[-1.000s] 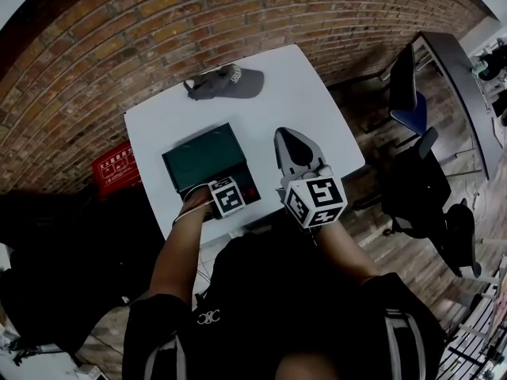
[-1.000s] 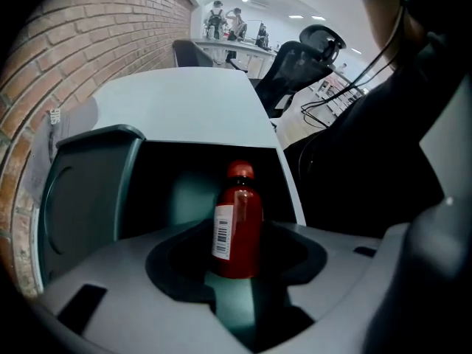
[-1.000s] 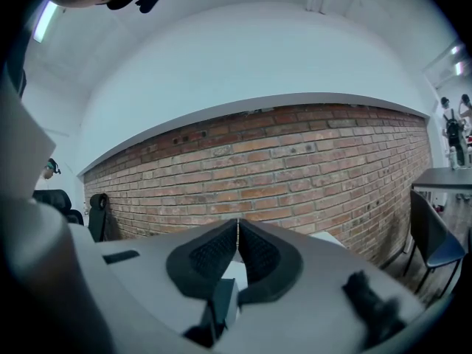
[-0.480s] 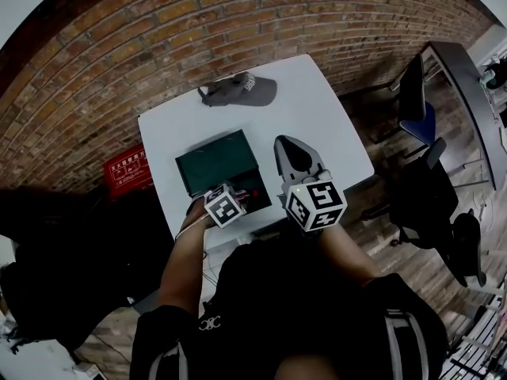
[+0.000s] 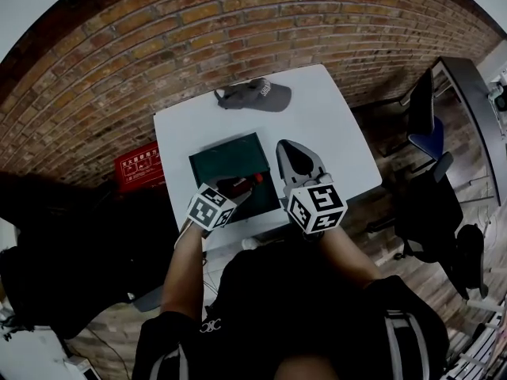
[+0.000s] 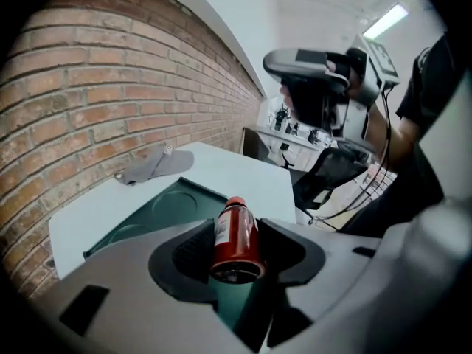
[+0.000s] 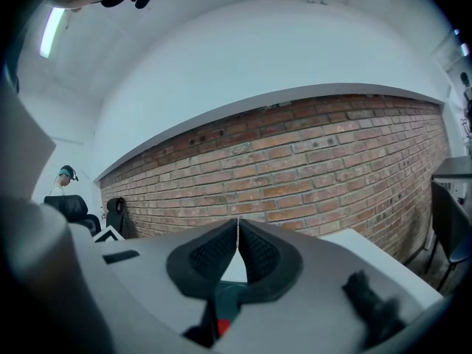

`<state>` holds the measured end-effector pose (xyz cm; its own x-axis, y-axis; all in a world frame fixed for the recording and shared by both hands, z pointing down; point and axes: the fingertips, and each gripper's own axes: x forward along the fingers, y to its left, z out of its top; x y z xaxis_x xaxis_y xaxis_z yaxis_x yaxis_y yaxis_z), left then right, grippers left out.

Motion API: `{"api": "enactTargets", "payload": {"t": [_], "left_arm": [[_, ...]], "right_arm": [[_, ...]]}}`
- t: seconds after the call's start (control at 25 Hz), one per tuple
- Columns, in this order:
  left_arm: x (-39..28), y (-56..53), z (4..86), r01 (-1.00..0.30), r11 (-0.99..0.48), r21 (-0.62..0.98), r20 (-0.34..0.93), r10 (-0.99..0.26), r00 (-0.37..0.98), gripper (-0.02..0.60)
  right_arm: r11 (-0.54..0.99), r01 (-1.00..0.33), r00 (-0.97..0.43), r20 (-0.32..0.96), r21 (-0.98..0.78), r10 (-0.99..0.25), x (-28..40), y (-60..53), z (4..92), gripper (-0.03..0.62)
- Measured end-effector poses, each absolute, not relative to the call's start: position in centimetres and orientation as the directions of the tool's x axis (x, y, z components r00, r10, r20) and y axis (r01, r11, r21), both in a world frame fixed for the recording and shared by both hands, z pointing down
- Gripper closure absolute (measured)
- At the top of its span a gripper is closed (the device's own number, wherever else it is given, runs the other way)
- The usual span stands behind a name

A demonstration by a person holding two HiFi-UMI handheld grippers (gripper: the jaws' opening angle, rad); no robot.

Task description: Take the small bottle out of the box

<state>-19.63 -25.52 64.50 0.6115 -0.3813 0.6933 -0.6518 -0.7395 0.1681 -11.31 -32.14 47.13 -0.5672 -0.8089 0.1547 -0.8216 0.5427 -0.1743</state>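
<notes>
A small red bottle (image 6: 236,243) with a red cap lies between the pads of my left gripper (image 6: 236,223). The jaws are closing and press on both of its sides. It hangs over the dark green box (image 6: 158,211). In the head view the bottle (image 5: 252,180) shows at the left gripper's (image 5: 240,187) tips, above the near part of the box (image 5: 226,158). My right gripper (image 5: 296,158) hovers beside the box's right edge. Its jaws meet, with nothing between them, and in its own view the right gripper (image 7: 237,231) faces the brick wall.
A grey cap (image 5: 257,95) lies at the far side of the white table (image 5: 337,129). A red crate (image 5: 136,169) stands on the floor at the left by the brick wall. Office chairs (image 5: 424,121) and a desk stand to the right.
The left gripper has tilted and pulled back toward the box's near left corner. The red bottle now shows between its tips. The right gripper has kept its place beside the box.
</notes>
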Motion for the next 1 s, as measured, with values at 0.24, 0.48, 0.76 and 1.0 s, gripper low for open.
{"api": "enactTargets", "payload": {"t": [0.24, 0.48, 0.76, 1.0], "left_arm": [[-22.0, -28.4, 58.3, -0.799, -0.6, 0.035, 0.533, -0.665, 0.523, 0.377], [-24.0, -30.2, 50.1, -0.908, -0.415, -0.056, 0.312, -0.871, 0.379, 0.377], [-25.3, -29.2, 41.0, -0.947, -0.207, -0.247, 0.071, -0.978, 0.195, 0.377], [-27.6, -28.2, 38.5, -0.966, -0.049, -0.252, -0.043, -0.997, 0.061, 0.378]], "right_arm": [[0.564, -0.807, -0.587, 0.138, -0.173, -0.798, -12.7, -31.6, 47.0, 0.563], [0.602, -0.777, -0.62, 0.064, -0.183, -0.782, -14.6, -31.3, 45.1, 0.565], [0.622, -0.77, -0.629, 0.008, -0.139, -0.777, -16.6, -31.5, 42.6, 0.565], [0.647, -0.749, -0.651, -0.021, -0.147, -0.759, -17.5, -31.5, 41.4, 0.565]]}}
